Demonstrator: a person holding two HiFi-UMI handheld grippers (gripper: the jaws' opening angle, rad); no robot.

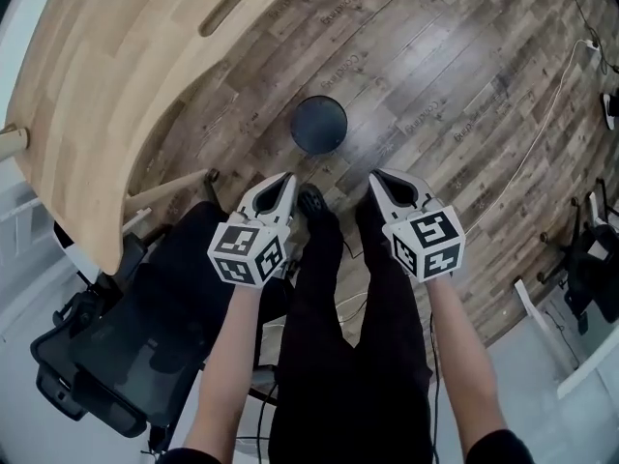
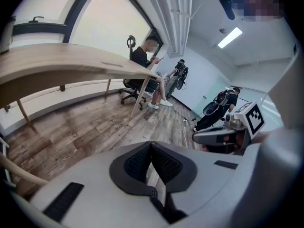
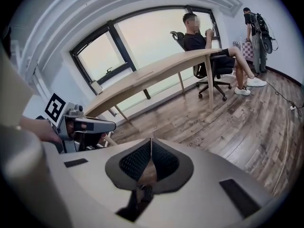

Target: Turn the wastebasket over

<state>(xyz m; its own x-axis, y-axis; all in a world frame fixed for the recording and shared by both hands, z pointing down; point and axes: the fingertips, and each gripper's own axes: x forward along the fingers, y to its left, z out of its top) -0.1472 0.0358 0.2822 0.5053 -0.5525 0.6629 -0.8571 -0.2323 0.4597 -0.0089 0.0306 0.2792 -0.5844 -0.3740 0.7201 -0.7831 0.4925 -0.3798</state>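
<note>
Head view looks steeply down on a wood-plank floor (image 1: 455, 95), with a curved pale wooden desk (image 1: 116, 75) filling the ten o'clock corner and a black office chair (image 1: 126, 346) at seven o'clock. The wastebasket (image 1: 319, 124), a dark round shape seen from above, sits on the floor near centre, at twelve o'clock from the person's legs (image 1: 358, 336) and apart from both grippers. The left gripper (image 1: 286, 177) is at seven o'clock from it and the right gripper (image 1: 376, 178) at five o'clock, and the two gripper views show each with its jaws pressed together on nothing.
</note>
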